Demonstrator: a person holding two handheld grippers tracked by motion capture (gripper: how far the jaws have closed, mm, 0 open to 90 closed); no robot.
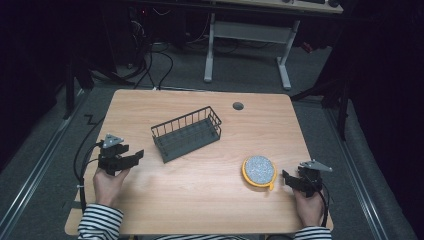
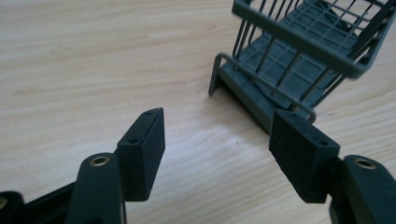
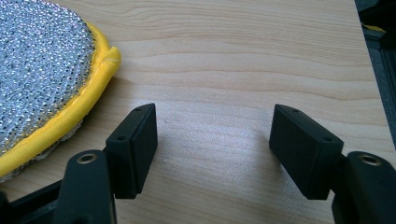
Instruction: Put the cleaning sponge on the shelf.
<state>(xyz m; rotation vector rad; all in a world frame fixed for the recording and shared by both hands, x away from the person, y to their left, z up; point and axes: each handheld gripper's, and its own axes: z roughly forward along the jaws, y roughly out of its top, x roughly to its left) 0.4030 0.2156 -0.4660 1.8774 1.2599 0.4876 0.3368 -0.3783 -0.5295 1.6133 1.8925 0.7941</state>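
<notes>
Wooden boards make up the table (image 1: 200,200), and two things lie on it. A dark grey wire basket (image 1: 186,133) sits a bit left of the middle of the high view, turned at a slant, with nothing inside it. A round scrubbing pad (image 1: 259,171) with a shiny silver top and a yellow edge lies flat at the lower right, well apart from the basket. My guess is that the pad is meant to go into the basket, and that is why one tool waits by each thing. The left gripper (image 1: 131,158) is at the lower left of the high view and points toward the near end of the basket. In the left gripper view its jaws stand wide apart with only bare wood between them, and the basket (image 2: 299,56) is just ahead at the upper right. The right gripper (image 1: 287,178) is at the lower right, just beside the pad and pointing at it. In the right gripper view its jaws are wide too and hold nothing, with the pad (image 3: 42,70) off to the upper left. Each hand grips its tool from behind, with striped sleeves coming in from the bottom edge. Both hands are low, close to the table.
</notes>
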